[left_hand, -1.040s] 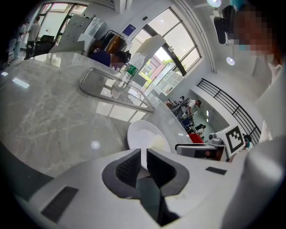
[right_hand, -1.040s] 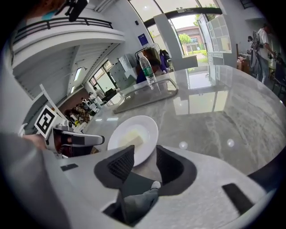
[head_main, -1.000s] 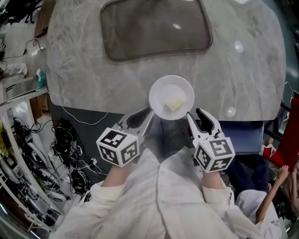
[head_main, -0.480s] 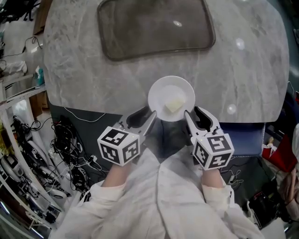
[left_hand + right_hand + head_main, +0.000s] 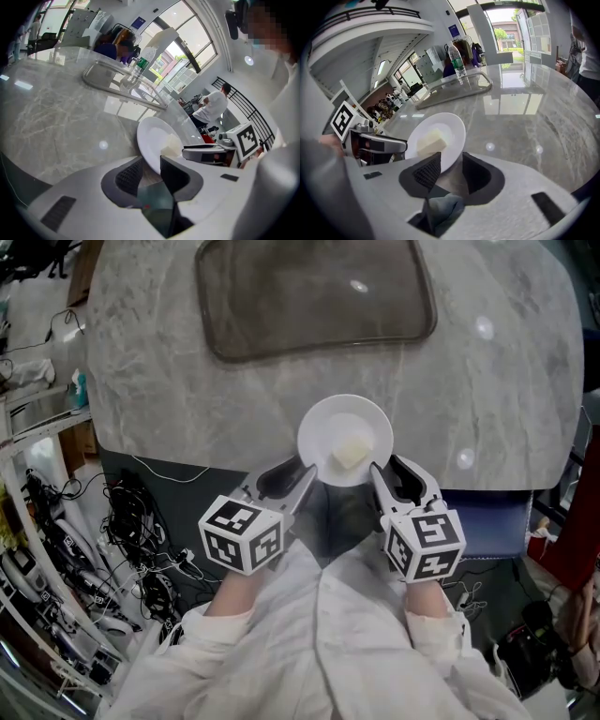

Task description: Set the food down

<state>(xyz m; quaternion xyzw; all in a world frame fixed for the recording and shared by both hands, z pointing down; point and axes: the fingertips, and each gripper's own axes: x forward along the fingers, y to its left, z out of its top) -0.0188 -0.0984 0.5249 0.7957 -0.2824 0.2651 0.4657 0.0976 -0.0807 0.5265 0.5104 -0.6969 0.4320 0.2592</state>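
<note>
The left tongs (image 5: 151, 161) have just been opening and now stand wide, with the near left rim of the plate (image 5: 323, 420) loose between them. The white plate sits at the near edge of the grey table (image 5: 187, 399), and a pale block of food (image 5: 352, 450) lies on it. The right tongs (image 5: 449, 164) are open too, around the near right rim. The plate looks hard, slippery and easy to break, so I think the rim is the place to hold, one side each

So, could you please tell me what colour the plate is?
The plate is white; head view shows it best.
</note>
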